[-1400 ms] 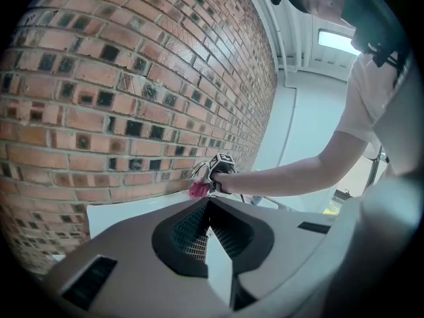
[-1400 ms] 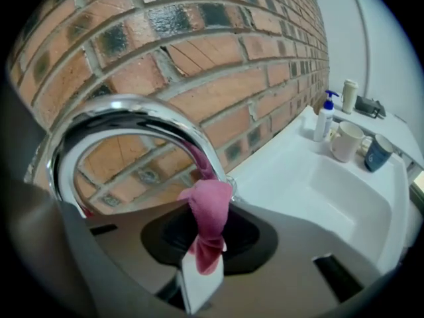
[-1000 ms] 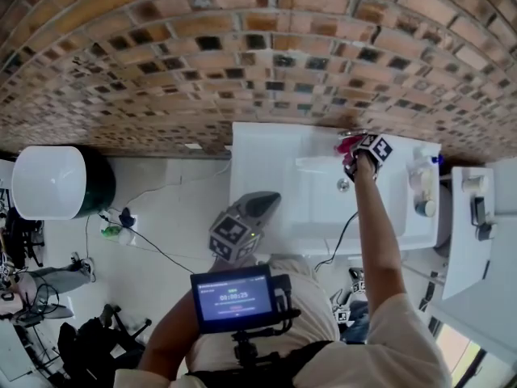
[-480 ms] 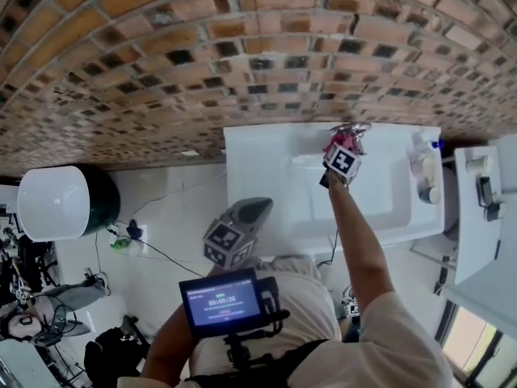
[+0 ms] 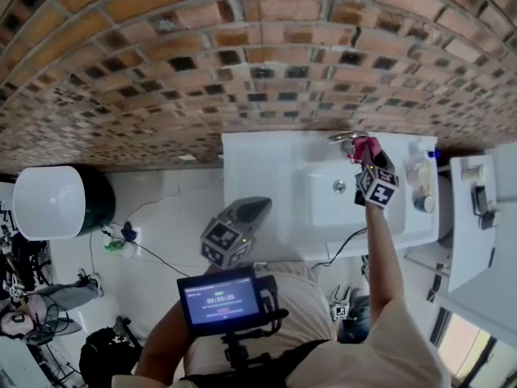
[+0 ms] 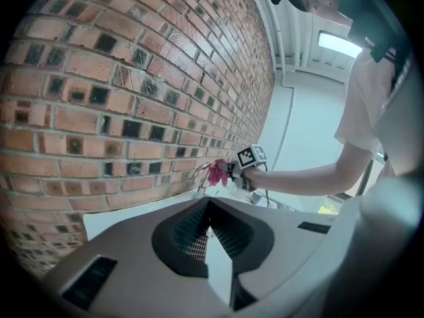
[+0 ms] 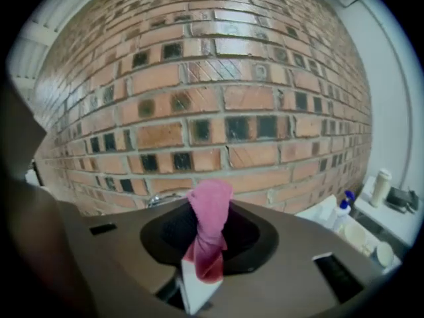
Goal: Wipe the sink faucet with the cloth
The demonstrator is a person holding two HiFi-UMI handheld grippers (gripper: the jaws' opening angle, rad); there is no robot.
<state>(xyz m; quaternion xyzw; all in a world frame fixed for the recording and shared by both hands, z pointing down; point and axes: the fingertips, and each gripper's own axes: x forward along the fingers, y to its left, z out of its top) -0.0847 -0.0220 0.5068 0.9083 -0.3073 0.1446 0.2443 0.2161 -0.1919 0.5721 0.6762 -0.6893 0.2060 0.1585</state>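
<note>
Brick wall [image 5: 242, 55] fills the upper half of the head view, with the white sink [image 5: 258, 164] under it. The faucet [image 5: 346, 138] stands at the basin's 12 o'clock, and the pink cloth [image 5: 367, 146] lies just at the faucet's 3 o'clock, at the tip of the right gripper [image 5: 367, 157]. Whether cloth and metal touch cannot be told here. Bottles [image 5: 420, 175] stand at the sink's 3 o'clock, near that arm. A wide sweep to that side could knock them over. The left gripper [image 5: 257, 208] hangs at the sink's 7 o'clock, well apart from the faucet.

In the left gripper view its jaws meet, with nothing between them. At 12 o'clock beyond them, the cloth sits beside the faucet's curved spout.

In the right gripper view the jaws are clamped on the cloth's lower end, and a loose twisted tuft stands up past them. The faucet shows only as a sliver at the tuft's 9 o'clock. The hold looks narrow, so I judge that hard rubbing could pull the cloth free. The floppy tuft may also skim over the metal rather than press on it.
</note>
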